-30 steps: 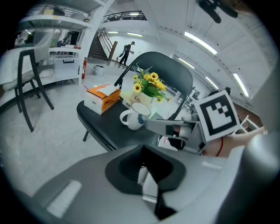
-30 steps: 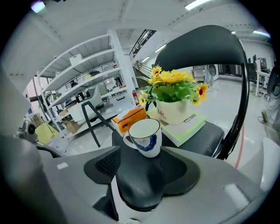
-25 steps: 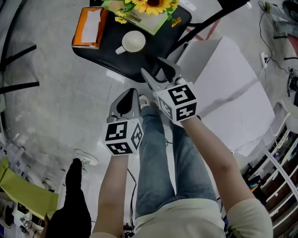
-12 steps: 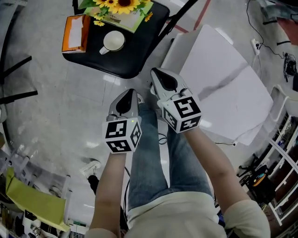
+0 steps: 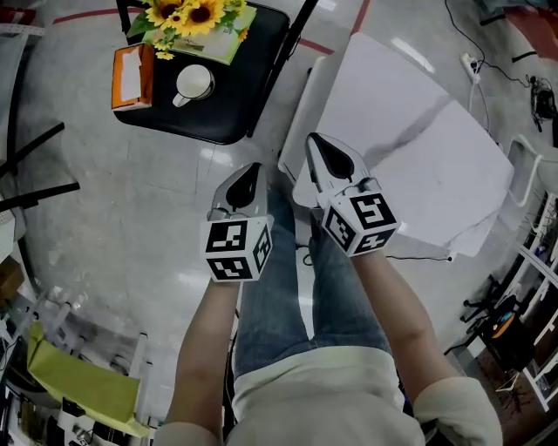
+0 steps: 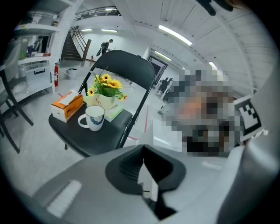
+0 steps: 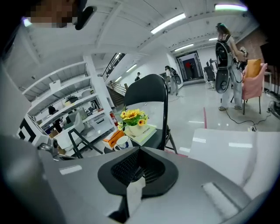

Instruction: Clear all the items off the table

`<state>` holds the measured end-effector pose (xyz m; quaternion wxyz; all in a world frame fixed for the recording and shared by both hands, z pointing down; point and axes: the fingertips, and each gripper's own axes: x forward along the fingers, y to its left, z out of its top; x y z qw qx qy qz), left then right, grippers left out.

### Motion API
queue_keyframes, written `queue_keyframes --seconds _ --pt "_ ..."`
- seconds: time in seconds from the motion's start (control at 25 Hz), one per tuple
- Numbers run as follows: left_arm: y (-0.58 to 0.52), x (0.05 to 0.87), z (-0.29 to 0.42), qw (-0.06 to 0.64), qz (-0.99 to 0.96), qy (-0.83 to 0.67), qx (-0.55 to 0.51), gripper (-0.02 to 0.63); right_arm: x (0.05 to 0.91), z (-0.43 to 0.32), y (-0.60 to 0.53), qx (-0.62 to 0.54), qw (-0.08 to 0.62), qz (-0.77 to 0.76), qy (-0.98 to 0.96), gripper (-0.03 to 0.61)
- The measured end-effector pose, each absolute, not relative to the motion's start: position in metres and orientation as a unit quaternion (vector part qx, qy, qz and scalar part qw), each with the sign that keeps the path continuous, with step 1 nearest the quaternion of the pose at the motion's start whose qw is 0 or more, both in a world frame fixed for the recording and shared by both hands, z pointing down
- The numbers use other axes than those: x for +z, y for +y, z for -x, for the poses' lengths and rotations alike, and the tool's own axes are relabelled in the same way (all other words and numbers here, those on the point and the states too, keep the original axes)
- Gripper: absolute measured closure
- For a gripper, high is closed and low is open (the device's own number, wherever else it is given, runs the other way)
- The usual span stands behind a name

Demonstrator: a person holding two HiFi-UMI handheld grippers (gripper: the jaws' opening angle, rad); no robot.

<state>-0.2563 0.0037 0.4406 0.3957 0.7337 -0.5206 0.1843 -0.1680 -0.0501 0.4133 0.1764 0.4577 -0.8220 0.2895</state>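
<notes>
Over grey floor (image 5: 131, 209), left tool (image 5: 253, 170) and right tool (image 5: 316, 142) sit closed, empty.

White flower pot (image 6: 103, 102), behind the mug (image 6: 94, 118): dark script, seemingly "Life". No other print legible.

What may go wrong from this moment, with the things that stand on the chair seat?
1. The mug stands close to the tissue box and the sunflowers on the small chair seat, so a careless reach may knock one to the floor.
2. The sunflowers seem to rest on a book, so they may tip over if the book is pushed.
</notes>
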Motion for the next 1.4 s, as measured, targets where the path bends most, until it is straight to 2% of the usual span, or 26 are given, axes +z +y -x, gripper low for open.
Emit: queue_keyframes --seconds 0.48,0.8,1.4 --pt "0.023 0.387 0.203 0.378 -0.744 -0.518 0.187 0.606 0.34 0.069 -0.029 0.276 0.141 -0.515 -0.799 0.58" --pt "0.055 0.346 0.145 0.377 -0.751 -0.51 0.185 0.605 0.3 0.004 0.016 0.268 0.147 -0.532 -0.79 0.58" --pt "0.098 0.248 0.043 0.33 -0.782 -0.492 0.193 0.606 0.221 -0.099 0.102 0.247 0.131 -0.546 -0.79 0.58"
